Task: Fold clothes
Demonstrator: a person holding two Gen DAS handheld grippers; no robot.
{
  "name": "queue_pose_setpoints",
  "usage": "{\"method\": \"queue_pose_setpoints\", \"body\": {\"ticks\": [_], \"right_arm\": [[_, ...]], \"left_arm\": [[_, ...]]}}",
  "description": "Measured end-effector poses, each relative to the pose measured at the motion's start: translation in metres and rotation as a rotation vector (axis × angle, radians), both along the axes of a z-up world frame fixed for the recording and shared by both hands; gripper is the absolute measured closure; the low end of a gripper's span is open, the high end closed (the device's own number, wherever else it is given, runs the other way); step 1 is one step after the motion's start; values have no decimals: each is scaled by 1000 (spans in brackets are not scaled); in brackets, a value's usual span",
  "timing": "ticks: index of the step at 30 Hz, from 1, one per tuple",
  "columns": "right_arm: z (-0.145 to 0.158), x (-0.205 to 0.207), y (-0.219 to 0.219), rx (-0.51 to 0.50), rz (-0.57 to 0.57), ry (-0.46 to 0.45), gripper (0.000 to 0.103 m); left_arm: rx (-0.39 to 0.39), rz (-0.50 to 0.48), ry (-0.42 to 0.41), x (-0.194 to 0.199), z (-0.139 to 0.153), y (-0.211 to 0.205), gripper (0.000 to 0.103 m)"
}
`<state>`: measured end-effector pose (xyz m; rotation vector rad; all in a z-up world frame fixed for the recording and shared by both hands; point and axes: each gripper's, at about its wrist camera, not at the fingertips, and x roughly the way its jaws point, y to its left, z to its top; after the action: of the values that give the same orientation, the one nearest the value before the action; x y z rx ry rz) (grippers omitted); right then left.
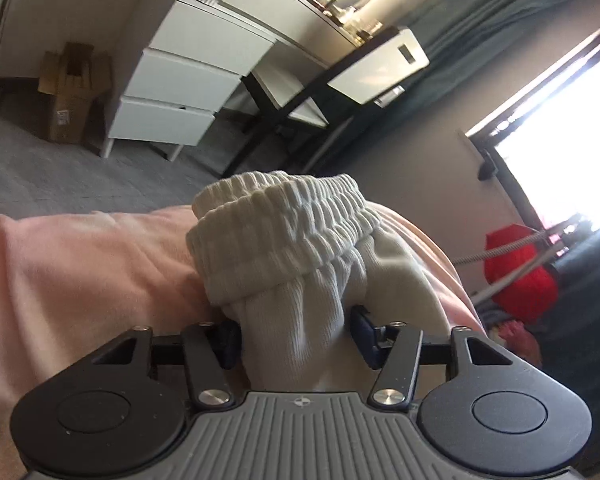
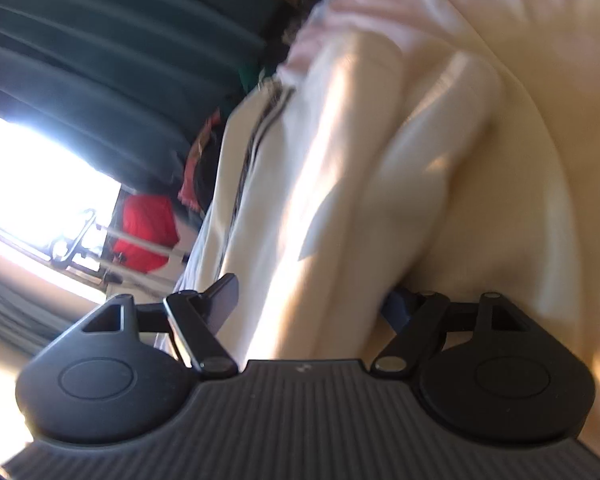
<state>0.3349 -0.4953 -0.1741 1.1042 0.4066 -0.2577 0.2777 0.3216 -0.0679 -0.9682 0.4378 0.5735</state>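
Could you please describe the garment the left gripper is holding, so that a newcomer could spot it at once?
Start from the wide pink bedsheet filling the lower left of the left wrist view. At its far edge, the left gripper pinches a white ribbed-knit garment. Its thick, gathered elastic waistband, bunched up above the fingers, sets it apart from the smooth pink fabric around it.

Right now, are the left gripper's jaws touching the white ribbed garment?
Touching. The left wrist view shows the left gripper with both jaws pressed against the bunched white ribbed garment, which passes between them above the pink bedding.
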Motion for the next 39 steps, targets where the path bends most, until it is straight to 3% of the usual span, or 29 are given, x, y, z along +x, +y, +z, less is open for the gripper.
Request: {"method": "queue_pose_setpoints", "body": {"ticks": [2, 3, 7, 13, 18, 22, 27, 31, 33, 34, 35, 36, 38, 39], "right_arm": [[4, 9, -2, -30, -64, 29, 54], [4, 11, -3, -29, -89, 45, 80], [22, 5, 5, -95, -118, 42, 90], [46, -46, 13, -52, -120, 6, 90], [63, -100, 30, -52, -91, 4, 91], [67, -151, 43, -71, -49, 20, 91], [46, -215, 38, 94, -53, 70, 91], [15, -235, 33, 316, -46, 151, 87], [6, -244, 29, 413, -58, 140, 84], [5, -246, 28, 436, -54, 137, 76], [6, -251, 27, 433, -59, 150, 70], [8, -256, 28, 419, -67, 167, 53], [13, -264, 28, 393, -79, 181, 46], [16, -265, 27, 383, -82, 168, 40]], "left_arm": [[20, 35, 17, 9, 12, 0, 84], [37, 38, 25, 12, 20, 0, 89], [84, 6, 14, 13, 56, 3, 94], [170, -62, -64, -29, 92, 0, 94], [211, -99, -93, -106, 120, 16, 94], [194, -117, -75, -177, 131, 36, 94], [254, -151, -25, -238, 112, 43, 92], [193, -120, 62, -258, 73, 47, 87], [162, -112, 98, -266, 58, 49, 71], [152, -125, 104, -269, 54, 49, 61], [147, -140, 111, -272, 51, 49, 51], [153, -158, 123, -273, 51, 48, 47], [169, -204, 167, -277, 52, 42, 28], [179, -218, 195, -280, 54, 38, 25]]}}
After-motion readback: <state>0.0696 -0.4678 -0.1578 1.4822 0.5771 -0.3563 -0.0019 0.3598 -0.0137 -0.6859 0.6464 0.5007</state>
